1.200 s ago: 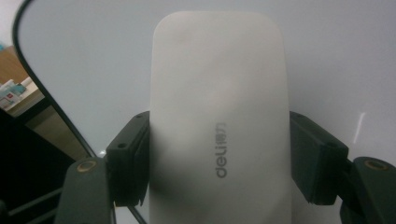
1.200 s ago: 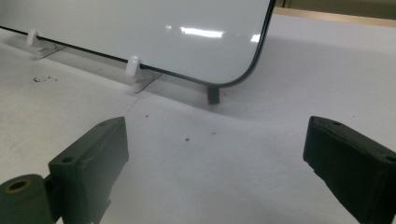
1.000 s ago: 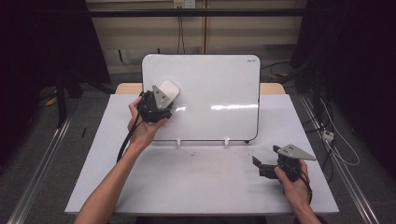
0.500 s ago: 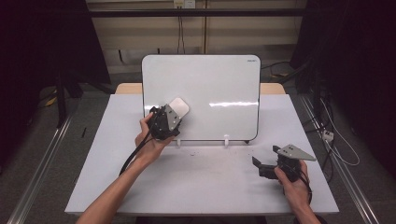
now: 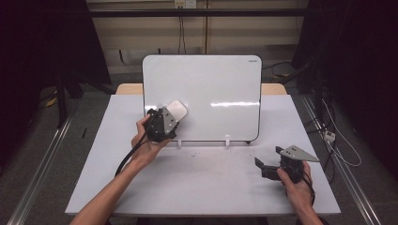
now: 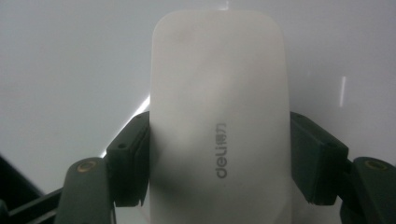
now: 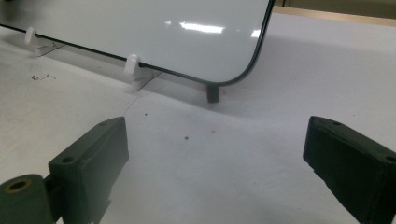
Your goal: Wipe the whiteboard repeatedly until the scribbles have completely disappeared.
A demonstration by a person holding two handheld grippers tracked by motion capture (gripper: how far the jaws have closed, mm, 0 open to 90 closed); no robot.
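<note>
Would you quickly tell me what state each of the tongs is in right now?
Left tongs: closed on the white eraser, against the whiteboard.
Right tongs: open, empty, above the table.

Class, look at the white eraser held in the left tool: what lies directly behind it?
Behind the eraser is the whiteboard, its glossy white surface showing all around. The patch the eraser covers is hidden, so any marks there cannot be seen.

Left forearm enters bottom left, angled up toward centre. Left hand [image 5: 146, 140] wrapped around left claw [image 5: 172, 116], wrist raised, claw aimed forward, jaws clamped tight on load. Right hand [image 5: 294, 180] low at right, near edge, gripping right claw [image 5: 259, 166]; jaws spread wide, nothing between, aimed left.
</note>
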